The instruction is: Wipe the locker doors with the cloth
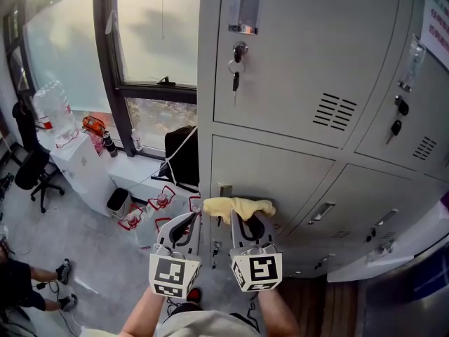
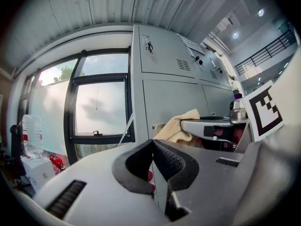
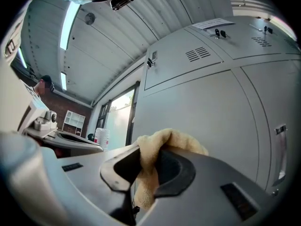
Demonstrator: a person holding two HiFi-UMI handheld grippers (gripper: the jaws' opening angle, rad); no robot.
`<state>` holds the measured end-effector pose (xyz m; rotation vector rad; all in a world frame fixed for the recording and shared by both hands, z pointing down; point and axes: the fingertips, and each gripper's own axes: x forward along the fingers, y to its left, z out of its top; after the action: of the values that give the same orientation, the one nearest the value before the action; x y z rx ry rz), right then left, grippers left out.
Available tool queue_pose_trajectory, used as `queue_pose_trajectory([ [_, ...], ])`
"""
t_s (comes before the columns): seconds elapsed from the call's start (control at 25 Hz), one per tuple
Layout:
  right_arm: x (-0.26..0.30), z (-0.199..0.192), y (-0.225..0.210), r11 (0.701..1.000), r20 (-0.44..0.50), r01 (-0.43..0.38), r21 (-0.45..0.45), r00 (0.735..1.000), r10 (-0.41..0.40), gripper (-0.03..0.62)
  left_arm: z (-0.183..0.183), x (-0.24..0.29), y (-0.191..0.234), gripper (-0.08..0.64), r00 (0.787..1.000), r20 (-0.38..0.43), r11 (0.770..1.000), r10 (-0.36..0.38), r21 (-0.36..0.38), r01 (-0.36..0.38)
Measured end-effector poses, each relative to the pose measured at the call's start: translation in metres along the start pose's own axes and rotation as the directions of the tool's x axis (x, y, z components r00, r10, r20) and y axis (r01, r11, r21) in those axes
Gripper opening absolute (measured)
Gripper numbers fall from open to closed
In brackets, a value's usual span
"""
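1. Right gripper [image 1: 245,218] – clenched on the yellow cloth [image 1: 238,206]. In the right gripper view a fold of the cloth [image 3: 175,138] is pinched between the black pads [image 3: 176,166], and the rest bunches up over the jaw tips.
2. Left gripper [image 1: 190,220] – jaws closed tip to tip with nothing between them, as the left gripper view [image 2: 151,144] shows. It sits just left of the right one and does not touch the cloth.
3. The cloth is at the face of the lower-left locker door [image 1: 280,170], near that door's left edge at about mid-height. I can't confirm contact with the metal.
4. The left gripper points past the cabinet's left edge rather than at a door.
5. Upper-left locker door [image 1: 302,55] sits above. It has keys [image 1: 236,67] hanging from the lock near its left edge and vent slots [image 1: 335,111] at its lower right corner.
6. More locker doors [image 1: 400,118] continue to the right.
7. Left of the lockers there is a window [image 1: 154,34], a large water bottle [image 1: 52,111] and an office chair [image 1: 34,170] on the floor.
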<state>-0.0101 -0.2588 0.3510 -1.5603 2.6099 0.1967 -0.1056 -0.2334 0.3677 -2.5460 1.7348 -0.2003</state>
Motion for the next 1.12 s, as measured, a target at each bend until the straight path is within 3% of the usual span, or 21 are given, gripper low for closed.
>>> queue_pose_trajectory([
  [0.44,0.030,-0.007,-0.014,0.998,-0.022,0.046,0.031,0.999,-0.045,0.069,-0.002,0.002,0.007,0.021,1.000,-0.002,1.000,0.005,-0.005,-0.005],
  [1.12,0.010,-0.009,-0.046,0.993,-0.037,0.120,0.007,0.992,-0.120,0.069,-0.002,0.014,-0.018,0.021,0.998,0.003,0.998,-0.056,-0.009,0.056],
])
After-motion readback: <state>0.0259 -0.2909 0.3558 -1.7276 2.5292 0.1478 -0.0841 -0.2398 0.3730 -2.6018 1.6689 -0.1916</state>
